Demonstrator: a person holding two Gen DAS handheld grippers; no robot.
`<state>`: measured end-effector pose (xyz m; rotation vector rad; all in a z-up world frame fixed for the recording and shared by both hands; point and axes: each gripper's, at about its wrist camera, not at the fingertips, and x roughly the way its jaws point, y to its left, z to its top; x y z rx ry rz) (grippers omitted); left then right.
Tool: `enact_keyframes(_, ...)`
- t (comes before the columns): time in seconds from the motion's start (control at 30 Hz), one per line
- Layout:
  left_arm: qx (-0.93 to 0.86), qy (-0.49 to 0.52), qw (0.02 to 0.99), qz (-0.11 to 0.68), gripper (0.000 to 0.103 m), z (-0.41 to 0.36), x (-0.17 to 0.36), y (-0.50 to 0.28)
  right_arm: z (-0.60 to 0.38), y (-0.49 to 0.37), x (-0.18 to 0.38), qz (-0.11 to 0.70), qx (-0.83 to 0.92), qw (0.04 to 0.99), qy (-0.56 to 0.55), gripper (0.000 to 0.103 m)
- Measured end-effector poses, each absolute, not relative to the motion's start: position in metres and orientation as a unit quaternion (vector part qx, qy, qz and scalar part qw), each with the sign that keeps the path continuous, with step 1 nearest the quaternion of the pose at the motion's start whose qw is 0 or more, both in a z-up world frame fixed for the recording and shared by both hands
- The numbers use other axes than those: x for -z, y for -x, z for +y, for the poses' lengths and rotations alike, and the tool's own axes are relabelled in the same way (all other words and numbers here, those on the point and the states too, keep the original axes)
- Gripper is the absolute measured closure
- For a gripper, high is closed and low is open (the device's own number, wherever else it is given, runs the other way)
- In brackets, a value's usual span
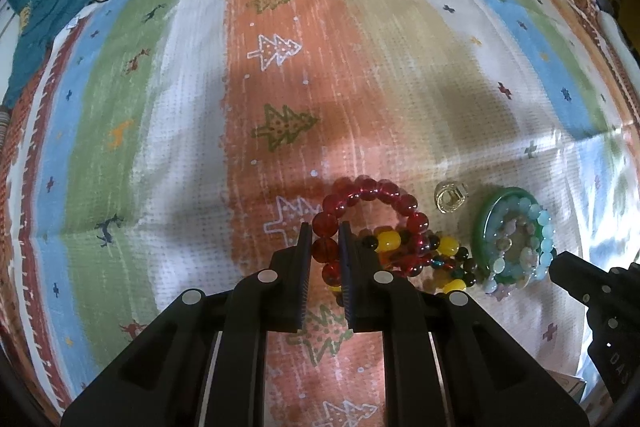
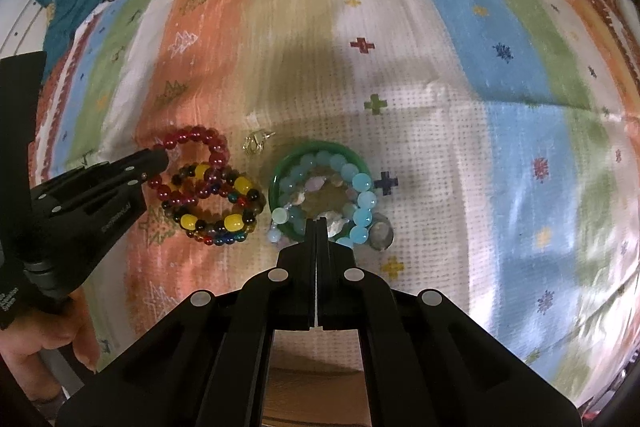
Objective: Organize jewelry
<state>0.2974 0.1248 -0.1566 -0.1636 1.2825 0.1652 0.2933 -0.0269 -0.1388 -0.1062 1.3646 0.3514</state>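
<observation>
Red bead bracelet: lower centre of left wrist view, on striped cloth; near side sits betw. fingers of left gripper, clamped on it. Right gripper: pressed together, empty, tips over green bangle.

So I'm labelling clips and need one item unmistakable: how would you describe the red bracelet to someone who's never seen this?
Find the orange stripe with tree prints on the cloth; two beaded bracelets overlap there. The red bracelet is the farther loop, with the left gripper around its beads. Its beads are all clear red, unlike the mixed bracelet with yellow and dark beads.
</observation>
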Motion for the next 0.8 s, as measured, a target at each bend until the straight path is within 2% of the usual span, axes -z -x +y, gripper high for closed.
enact_keyframes(0.2,-0.078,0.077,0.792,0.600,0.090,0.127,0.161,-0.297,-0.028,-0.296,0.144,0.634,-0.158,0.756,0.045,0.102)
enact_keyframes(0.23,-0.078,0.076,0.792,0.600,0.090,0.126,0.161,-0.298,-0.027,-0.296,0.145,0.636,-0.159,0.754,0.044,0.097)
enact_keyframes(0.27,-0.078,0.074,0.792,0.601,0.090,0.126,0.161,-0.299,-0.027,-0.297,0.145,0.635,-0.161,0.755,0.044,0.070)
enact_keyframes(0.3,-0.078,0.072,0.792,0.601,0.090,0.125,0.162,-0.300,-0.026,-0.297,0.144,0.631,-0.164,0.757,0.045,0.054)
enact_keyframes(0.33,-0.078,0.070,0.792,0.602,0.090,0.125,0.162,-0.300,-0.024,-0.296,0.143,0.626,-0.165,0.761,0.051,0.049)
enact_keyframes(0.8,-0.083,0.065,0.788,0.606,0.090,0.126,0.172,-0.308,-0.017,-0.306,0.154,0.636,-0.156,0.754,0.050,0.049)
